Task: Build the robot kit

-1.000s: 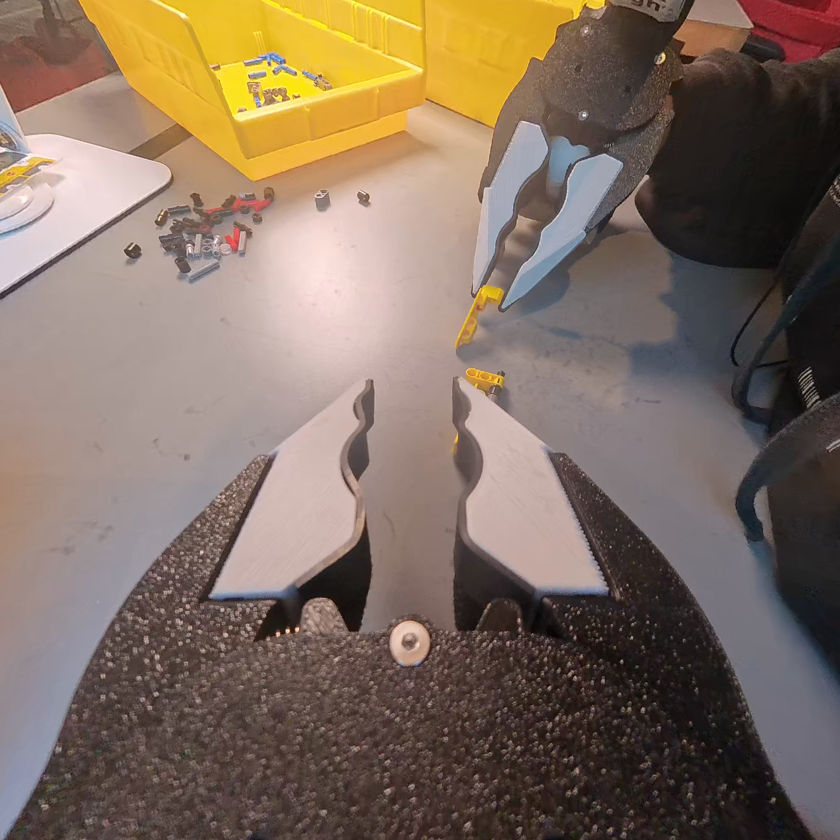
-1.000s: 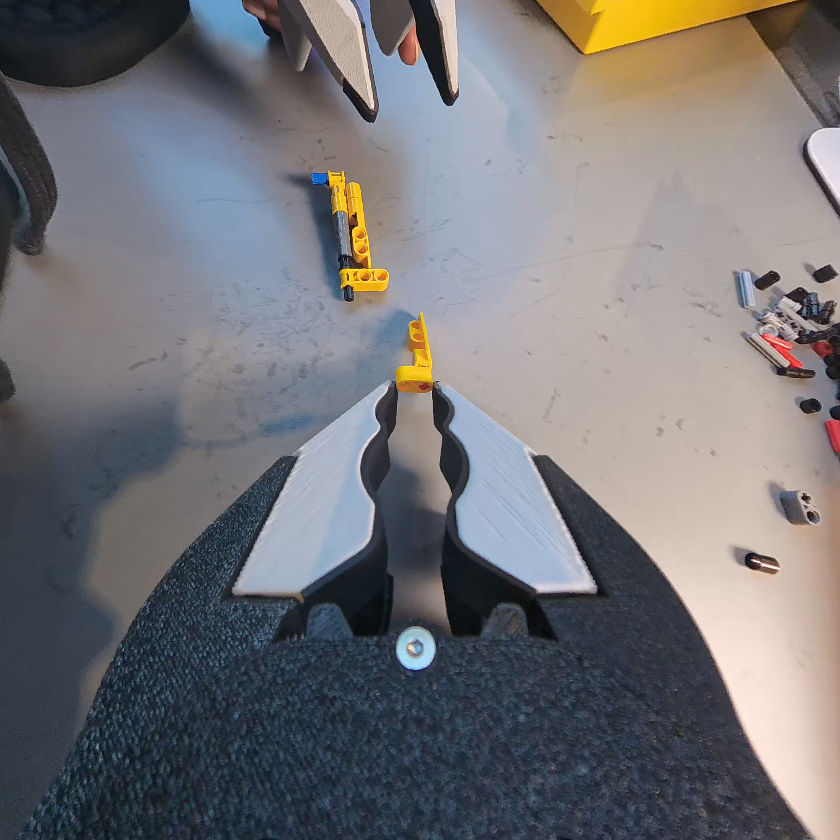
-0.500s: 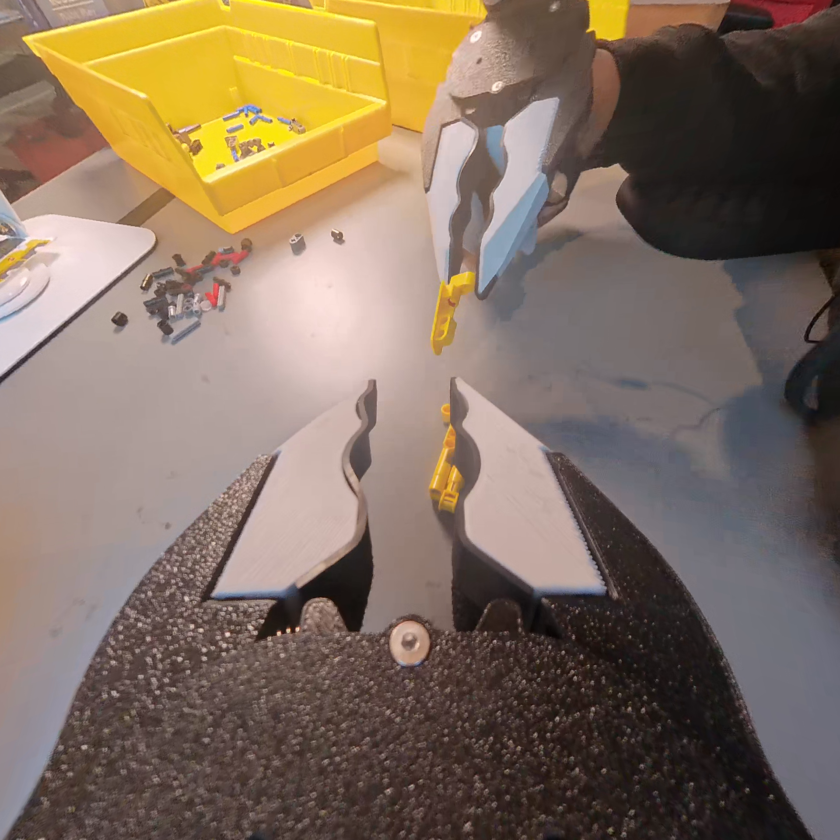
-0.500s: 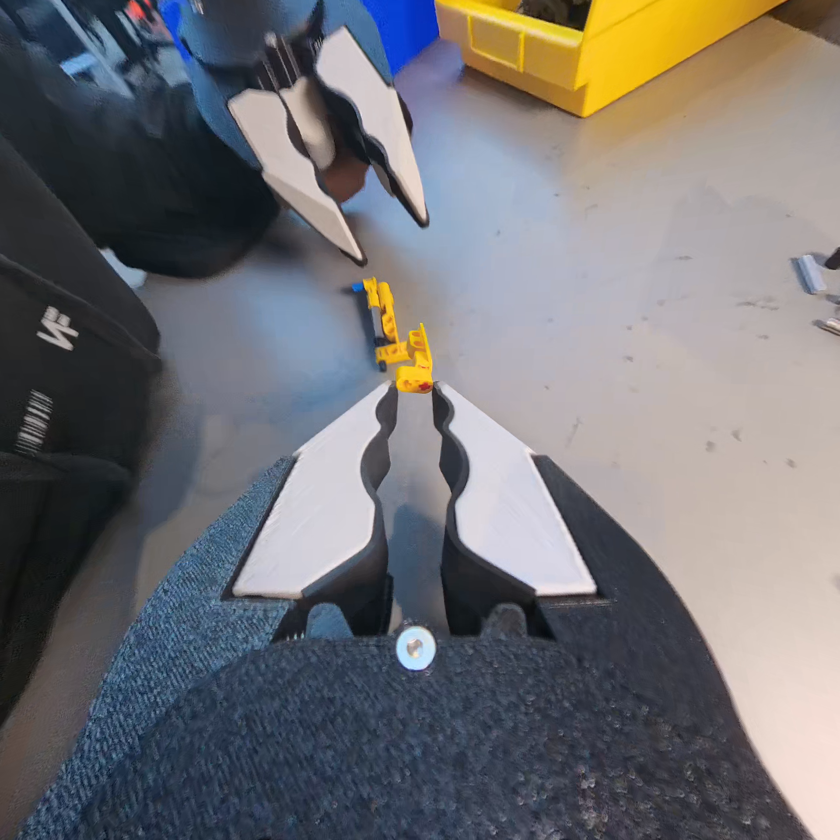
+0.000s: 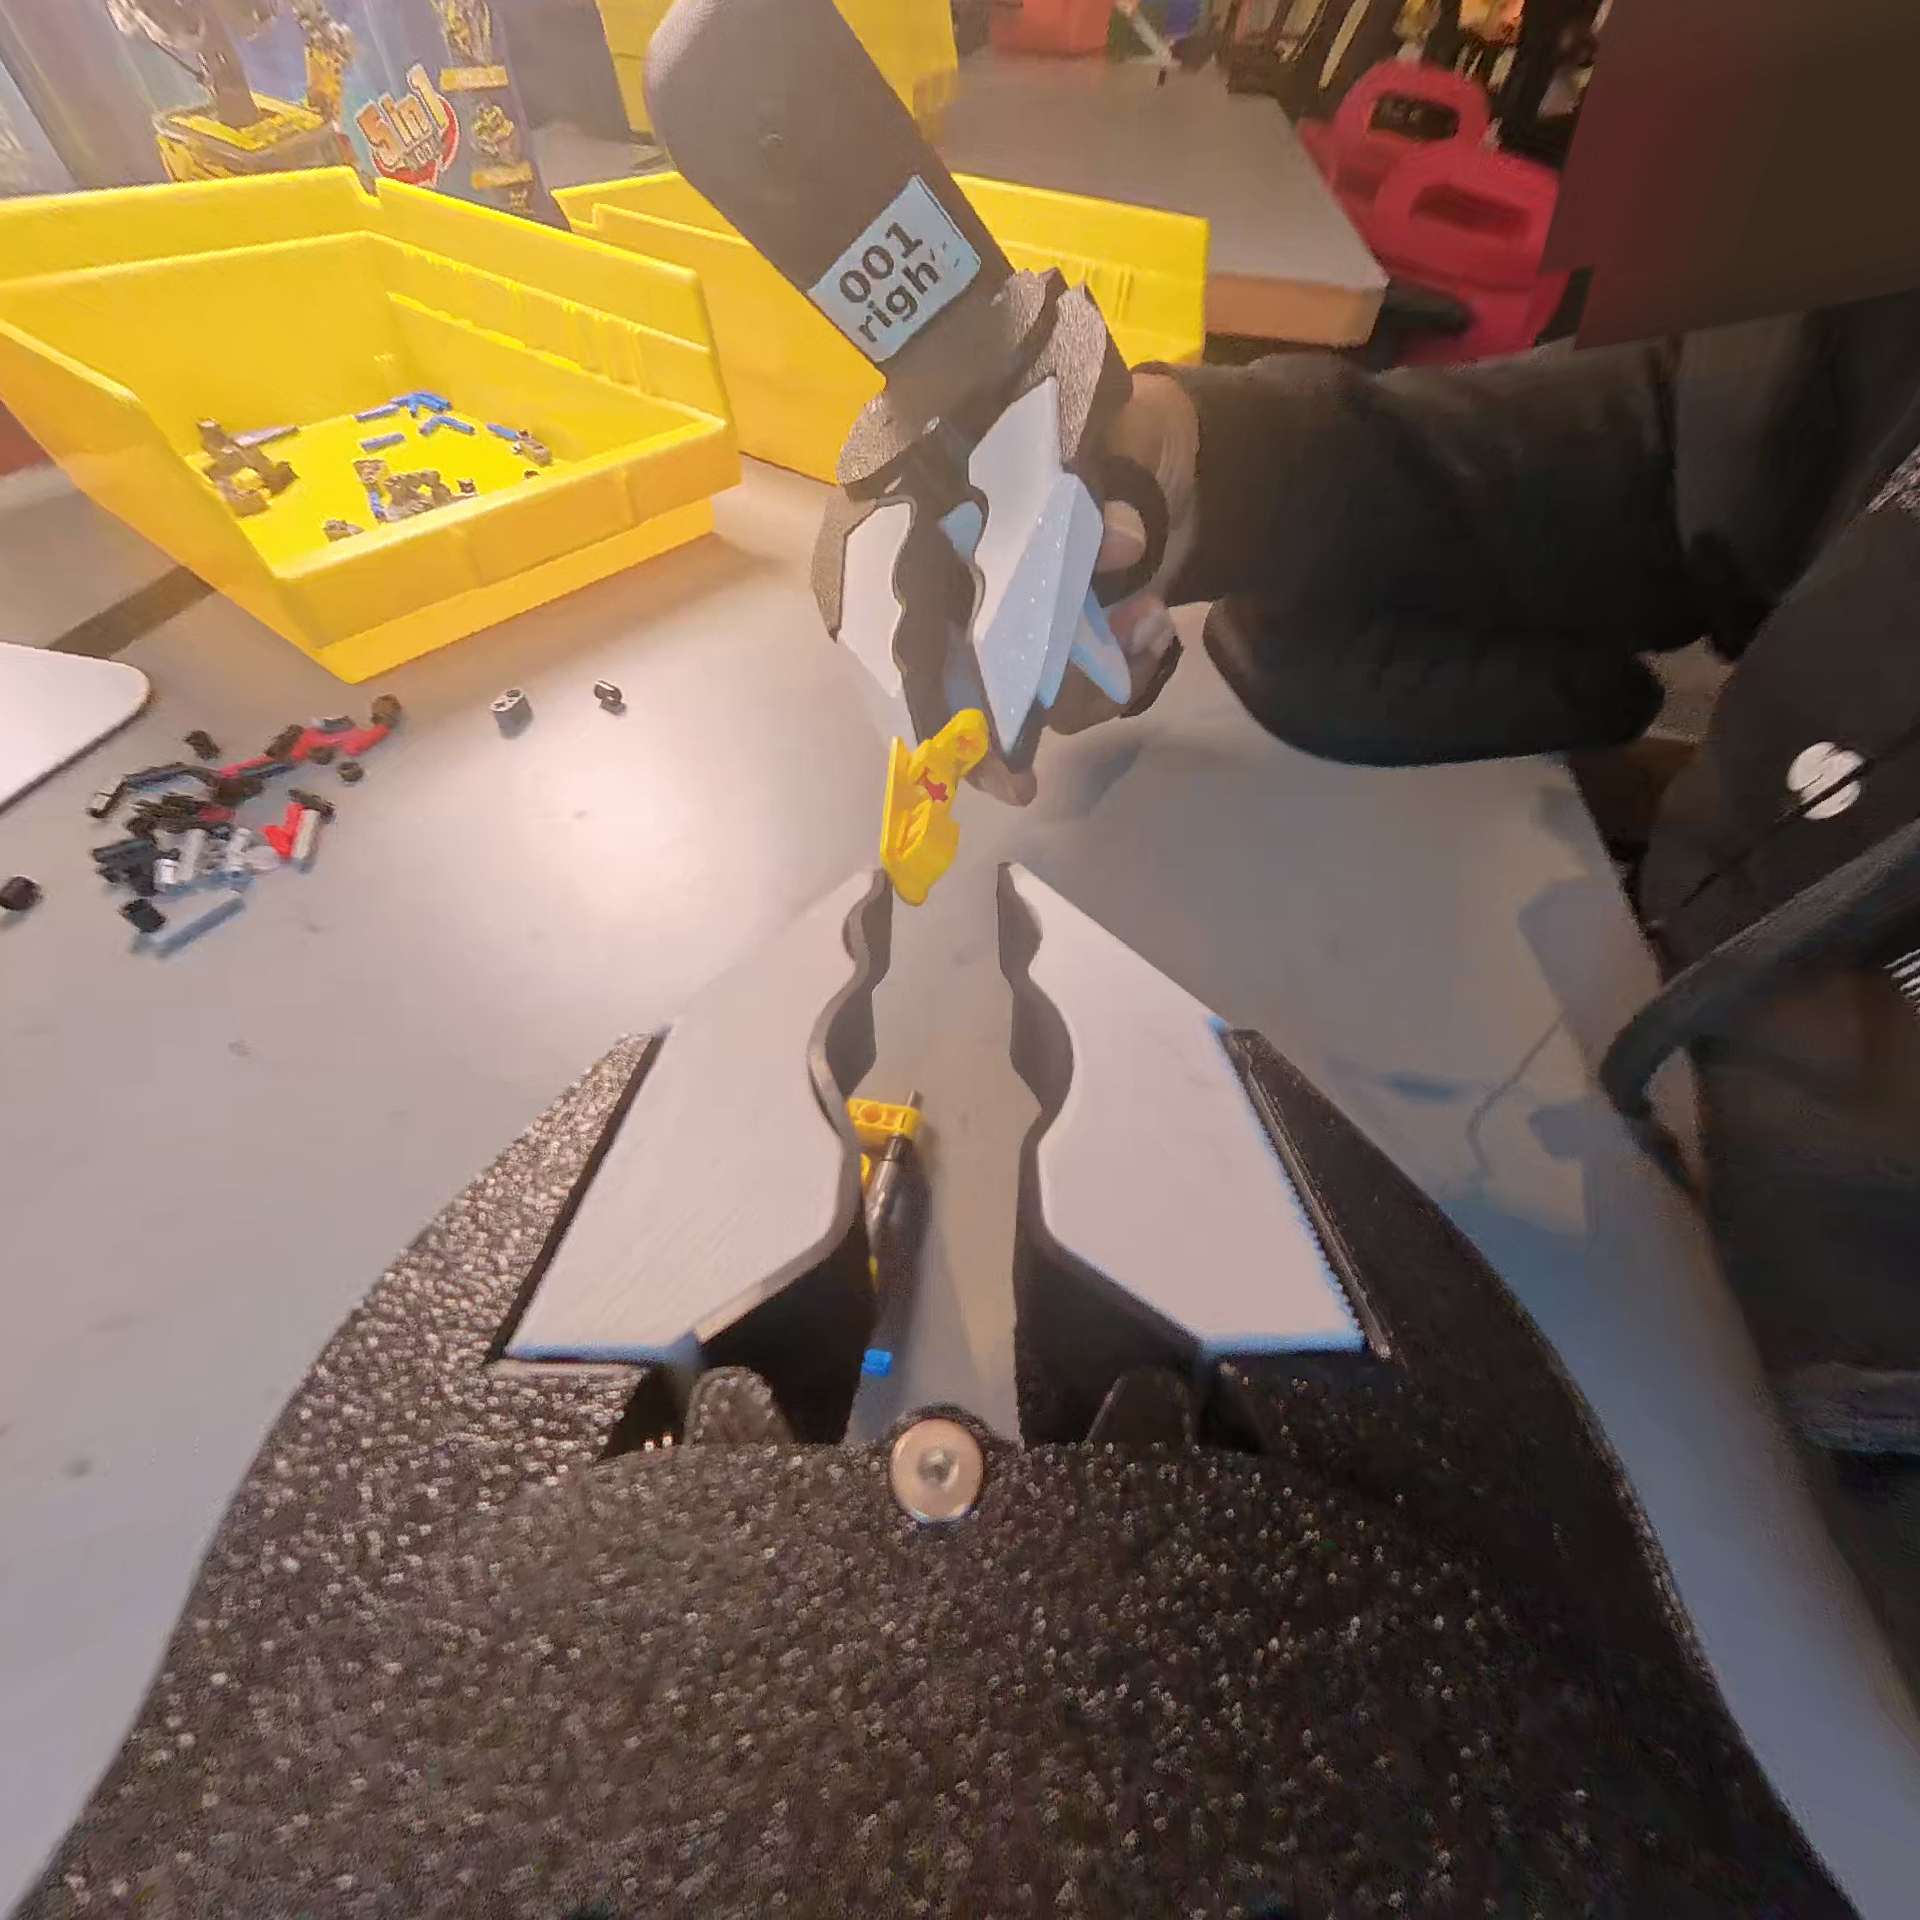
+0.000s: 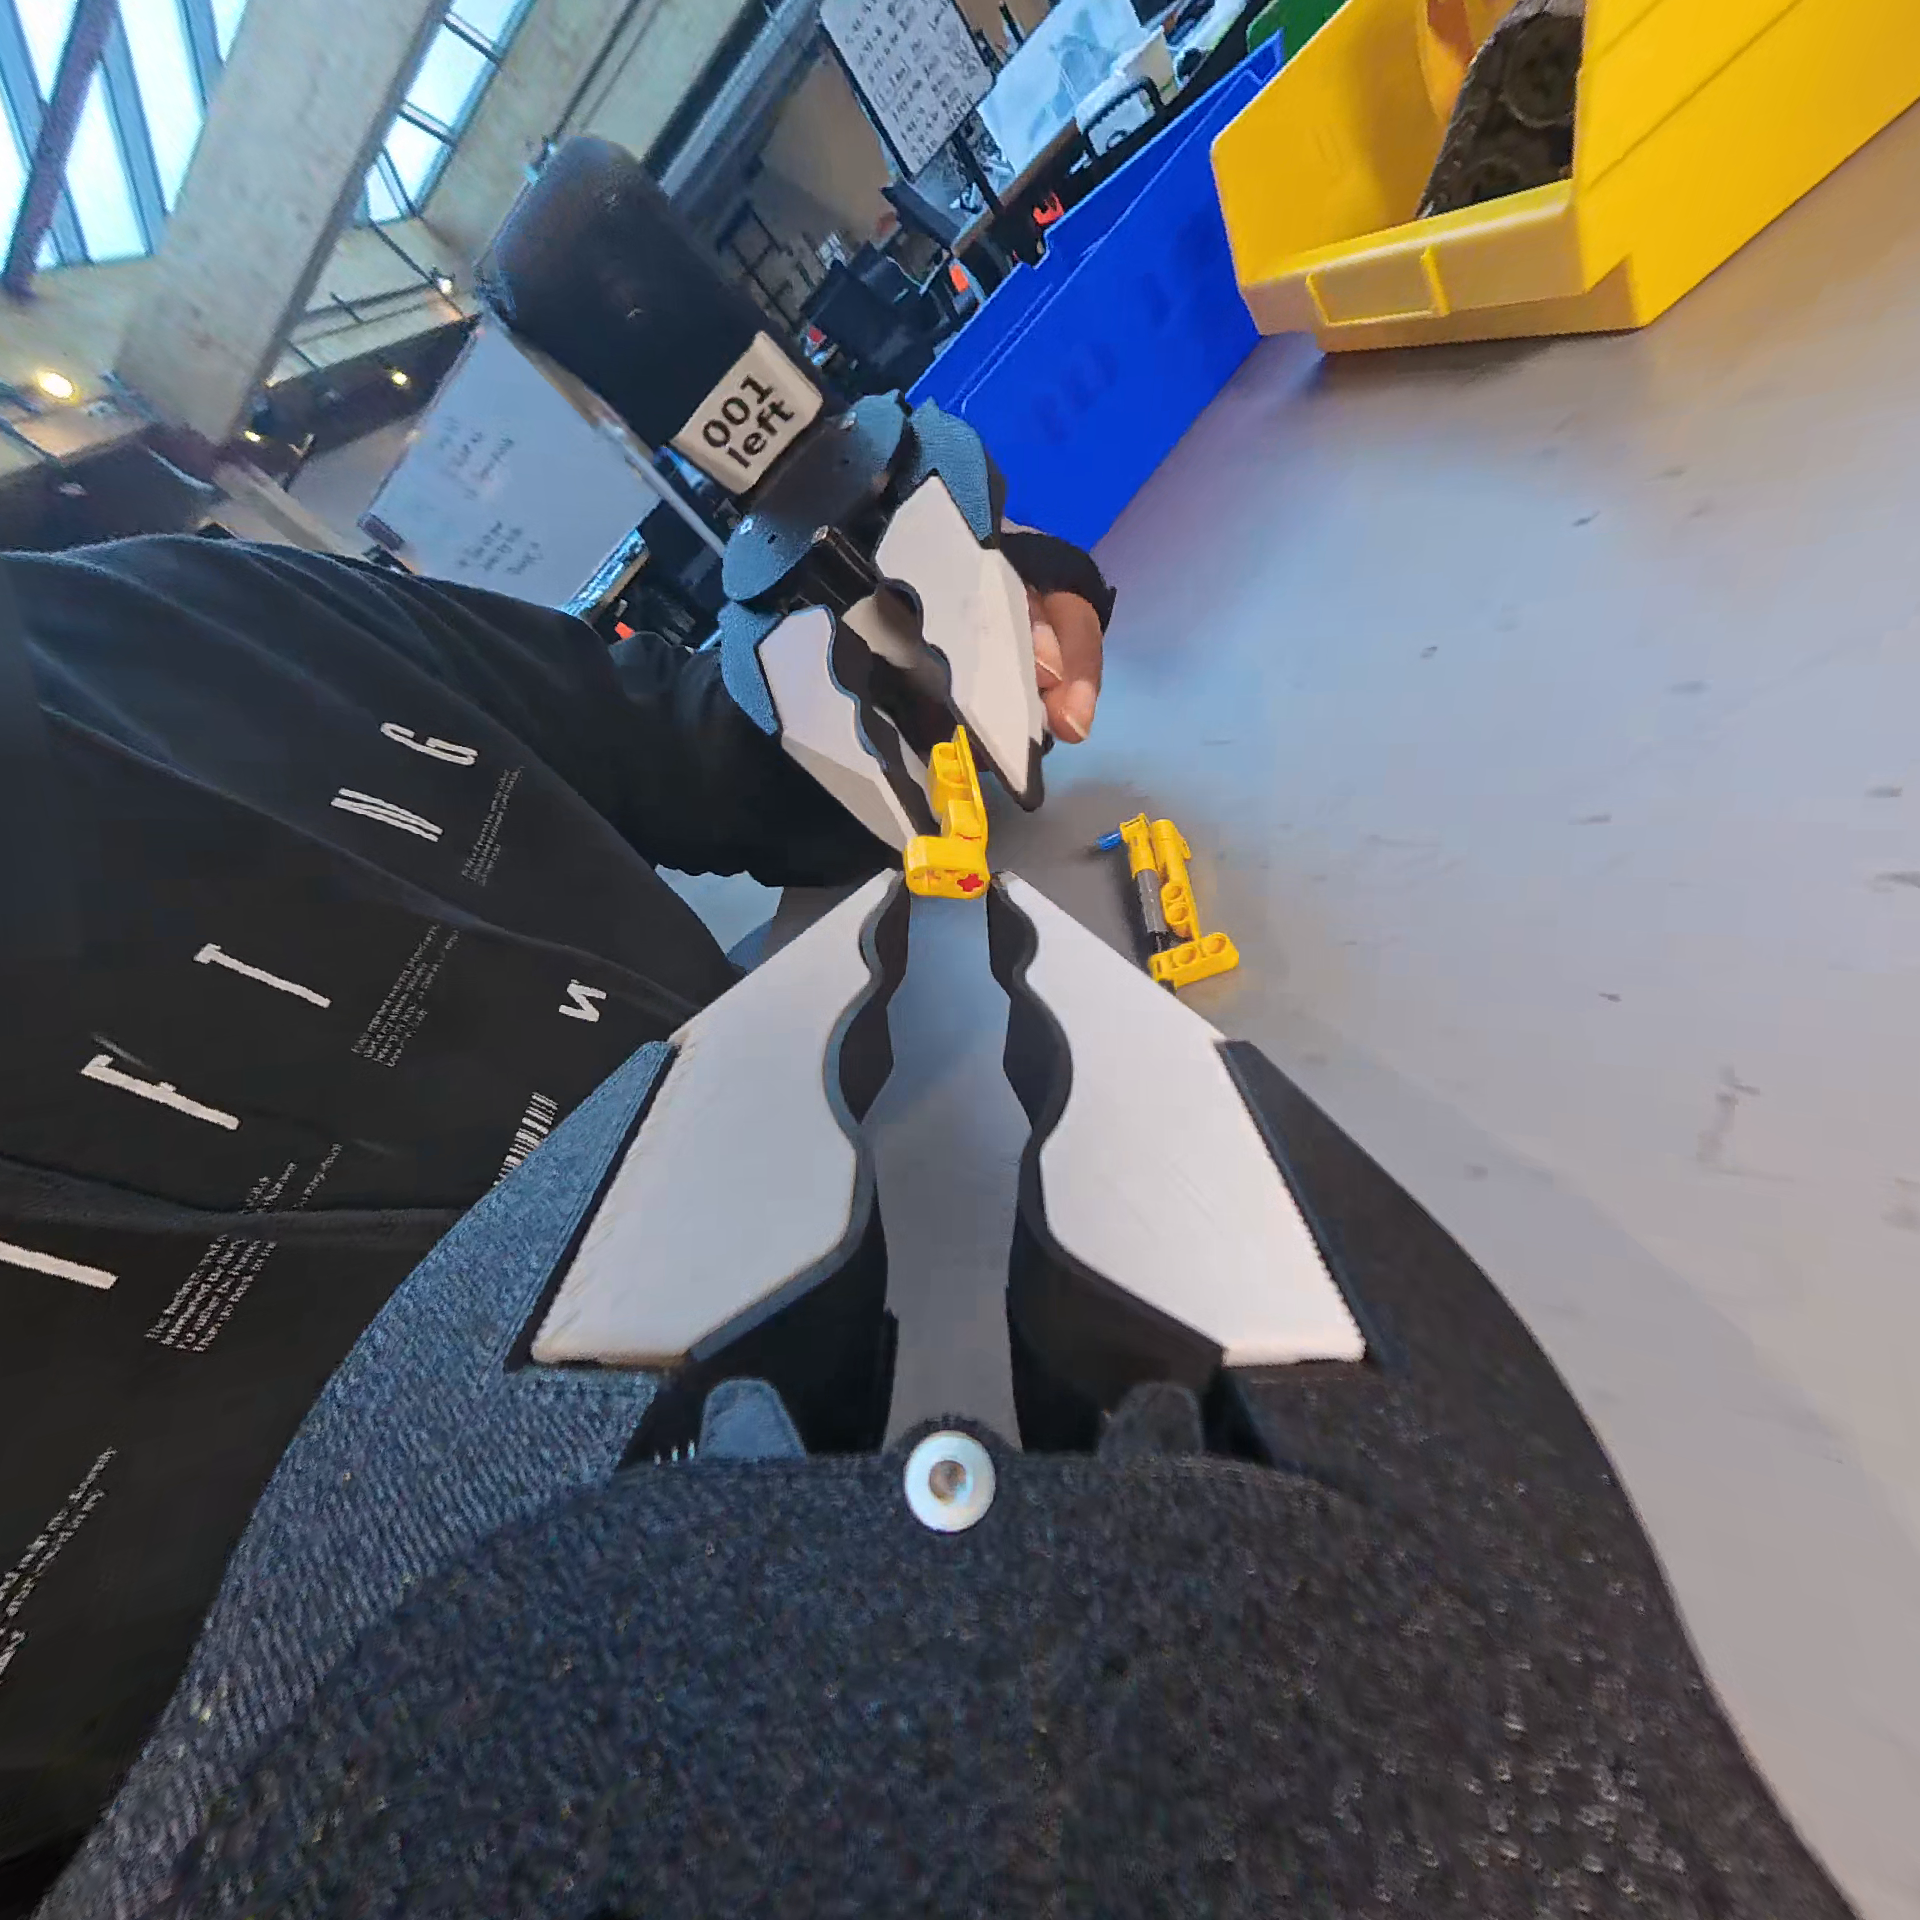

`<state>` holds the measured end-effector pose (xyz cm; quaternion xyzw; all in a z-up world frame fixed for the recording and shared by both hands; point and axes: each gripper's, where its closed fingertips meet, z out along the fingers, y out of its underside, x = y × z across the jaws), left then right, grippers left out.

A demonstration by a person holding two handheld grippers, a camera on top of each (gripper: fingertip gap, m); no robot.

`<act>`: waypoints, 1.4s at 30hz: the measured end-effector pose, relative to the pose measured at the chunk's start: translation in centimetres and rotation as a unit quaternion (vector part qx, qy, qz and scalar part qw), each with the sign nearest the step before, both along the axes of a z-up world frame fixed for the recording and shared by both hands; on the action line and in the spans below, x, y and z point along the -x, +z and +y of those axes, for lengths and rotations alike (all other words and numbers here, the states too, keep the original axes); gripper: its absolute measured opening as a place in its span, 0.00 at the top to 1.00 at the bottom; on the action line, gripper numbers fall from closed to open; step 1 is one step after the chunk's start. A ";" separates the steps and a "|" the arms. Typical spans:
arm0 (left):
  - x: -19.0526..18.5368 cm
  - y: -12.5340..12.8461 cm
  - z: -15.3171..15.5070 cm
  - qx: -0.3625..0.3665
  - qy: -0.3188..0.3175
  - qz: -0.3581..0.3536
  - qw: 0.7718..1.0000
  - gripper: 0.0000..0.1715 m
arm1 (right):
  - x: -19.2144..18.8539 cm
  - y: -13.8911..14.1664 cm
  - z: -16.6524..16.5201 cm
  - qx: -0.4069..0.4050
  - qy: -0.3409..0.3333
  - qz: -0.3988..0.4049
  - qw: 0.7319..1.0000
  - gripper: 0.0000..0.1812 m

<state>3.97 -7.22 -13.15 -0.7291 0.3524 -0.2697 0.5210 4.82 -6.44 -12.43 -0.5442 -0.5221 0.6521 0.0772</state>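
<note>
My right gripper [image 6: 948,883] is shut on the short end of a yellow L-shaped brick piece [image 6: 951,821] with a red mark, held in the air above the grey table [image 6: 1558,831]. My left gripper [image 5: 943,881] is open and its tips face the piece [image 5: 920,810] from the other side. In the right wrist view the piece's far end lies between the left gripper's [image 6: 971,818] fingers. A longer yellow assembly with a grey axle and blue pin [image 6: 1174,904] lies on the table; it also shows under my left fingers [image 5: 883,1138]. The right gripper [image 5: 966,732] points down at me.
A yellow bin [image 5: 416,582] with small parts and a second yellow bin [image 5: 1091,239] stand at the back. A pile of small black, red and grey parts [image 5: 208,821] lies left. A blue bin [image 6: 1122,395] and a person's black sleeve [image 5: 1403,561] are close. Both grippers' tips are close together, under 4 cm apart.
Both grippers rose and tilted toward each other. The right carried the L-piece up to the left's tips. The left's jaws narrowed, and the long assembly now lies beneath them.
</note>
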 end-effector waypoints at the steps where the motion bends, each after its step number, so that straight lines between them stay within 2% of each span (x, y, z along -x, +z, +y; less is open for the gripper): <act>1: -0.1 0.1 -0.1 0.014 -0.005 -0.017 1.000 0.89 | 0.0 0.0 -0.1 -0.003 0.001 0.001 1.000 0.92; 5: 0.0 0.5 -0.1 0.054 -0.012 -0.069 0.996 0.94 | -0.1 -0.2 -0.3 -0.027 0.004 0.010 1.000 0.92; 13: 0.4 -0.3 0.0 0.064 -0.018 -0.063 0.996 0.96 | 0.2 -1.0 -0.2 -0.142 -0.010 0.035 0.989 0.92; 20: 0.9 -0.2 0.3 0.070 -0.025 -0.072 0.995 0.98 | 0.9 0.2 0.6 -0.143 -0.035 0.060 0.987 0.91; 30: 1.1 -0.4 0.2 0.074 -0.034 -0.061 0.995 1.00 | 1.0 0.0 0.4 -0.149 -0.031 0.062 0.986 0.91; 34: 1.1 -0.3 -0.2 0.088 -0.047 -0.081 0.992 0.90 | 1.0 -0.3 0.5 -0.158 -0.032 0.063 0.985 0.91; 36: 1.2 -0.2 -0.1 0.090 -0.043 -0.087 0.991 0.91 | 1.0 -0.3 0.4 -0.156 -0.031 0.065 0.985 0.91; 38: 1.2 -0.2 0.0 0.092 -0.043 -0.087 0.991 0.96 | 1.1 -0.3 0.3 -0.161 -0.030 0.065 0.984 0.91; 42: 1.1 -0.3 -0.2 0.094 -0.047 -0.083 0.991 0.96 | 1.2 -0.5 0.2 -0.166 -0.030 0.065 0.984 0.91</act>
